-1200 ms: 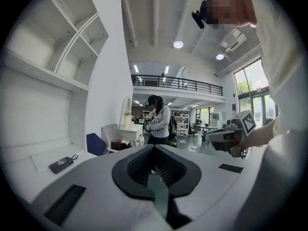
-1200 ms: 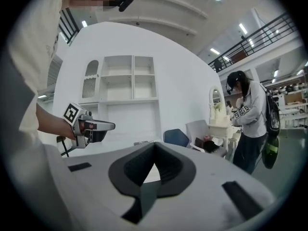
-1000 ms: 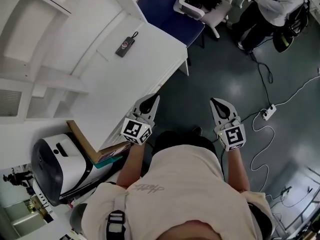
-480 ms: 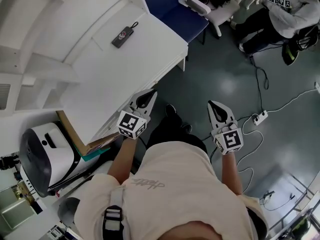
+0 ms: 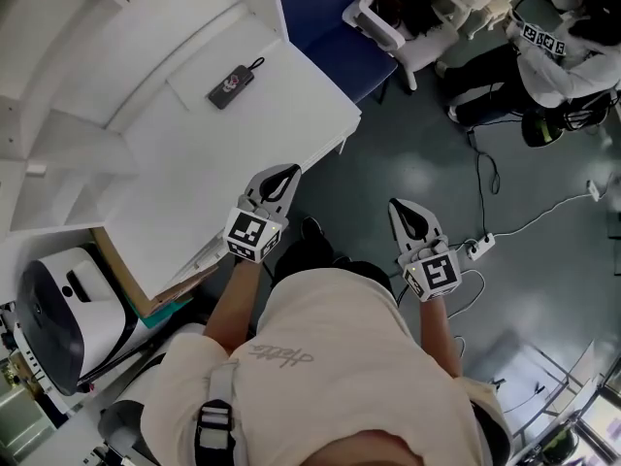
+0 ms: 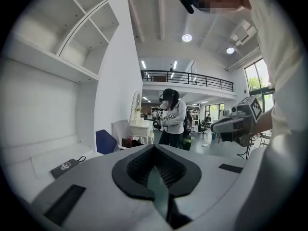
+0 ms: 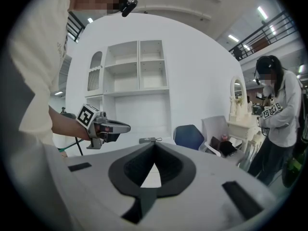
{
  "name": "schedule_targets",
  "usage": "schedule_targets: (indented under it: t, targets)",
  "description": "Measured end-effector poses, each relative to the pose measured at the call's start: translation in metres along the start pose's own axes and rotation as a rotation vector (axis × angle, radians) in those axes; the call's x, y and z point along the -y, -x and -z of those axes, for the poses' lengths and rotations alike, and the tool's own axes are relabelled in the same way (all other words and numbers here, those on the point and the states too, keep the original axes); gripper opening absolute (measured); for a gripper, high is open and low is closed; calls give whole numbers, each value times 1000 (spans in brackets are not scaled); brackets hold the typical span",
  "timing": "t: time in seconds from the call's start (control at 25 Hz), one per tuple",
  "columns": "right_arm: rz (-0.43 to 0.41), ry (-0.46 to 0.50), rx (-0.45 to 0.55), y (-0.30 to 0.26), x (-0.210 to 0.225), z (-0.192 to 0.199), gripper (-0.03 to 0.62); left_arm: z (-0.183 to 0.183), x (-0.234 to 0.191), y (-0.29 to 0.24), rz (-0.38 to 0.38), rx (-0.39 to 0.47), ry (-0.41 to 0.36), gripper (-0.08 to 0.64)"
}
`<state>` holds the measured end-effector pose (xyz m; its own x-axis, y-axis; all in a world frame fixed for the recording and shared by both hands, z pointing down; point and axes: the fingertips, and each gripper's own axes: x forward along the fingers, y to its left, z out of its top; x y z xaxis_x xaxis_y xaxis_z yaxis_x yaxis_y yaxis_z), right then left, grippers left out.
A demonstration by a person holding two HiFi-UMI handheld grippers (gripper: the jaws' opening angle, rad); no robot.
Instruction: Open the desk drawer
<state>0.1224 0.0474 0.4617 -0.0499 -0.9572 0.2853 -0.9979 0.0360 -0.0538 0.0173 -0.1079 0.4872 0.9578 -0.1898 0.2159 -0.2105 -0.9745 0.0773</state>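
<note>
The white desk [image 5: 243, 153] fills the upper left of the head view, its front edge running down to the left. From above the top hides the drawer front. My left gripper [image 5: 289, 173] hovers shut and empty just off that front edge. My right gripper [image 5: 396, 207] is shut and empty over the dark floor, a hand's width to the right. In the left gripper view the jaws [image 6: 154, 146] meet at the tip above the desk top [image 6: 29, 177]. The right gripper view shows its shut jaws [image 7: 155, 143] and the left gripper [image 7: 103, 126] beyond.
A dark key tag [image 5: 231, 83] lies on the desk. A blue chair [image 5: 335, 32] stands past the desk's end. A cardboard box [image 5: 131, 280] and a white round appliance [image 5: 49, 309] sit at lower left. A power strip [image 5: 475, 249] with cables lies on the floor. Another person [image 5: 553, 51] is at upper right.
The head view has shifted along the desk, so desk and floor slid across the picture. Both grippers stayed shut and side by side, the left one still by the desk's front edge.
</note>
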Motion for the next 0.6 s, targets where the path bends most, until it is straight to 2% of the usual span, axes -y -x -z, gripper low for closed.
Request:
schedule_targets:
  t: [0.28,0.6]
  targets:
    - [-108,72,33,-72,-8,-29,-3,-3,-32,-3,-36,14,7,5]
    - [-300,86,28,-128,-12,-42,-3,-3,-69,16,-220,7,59,5]
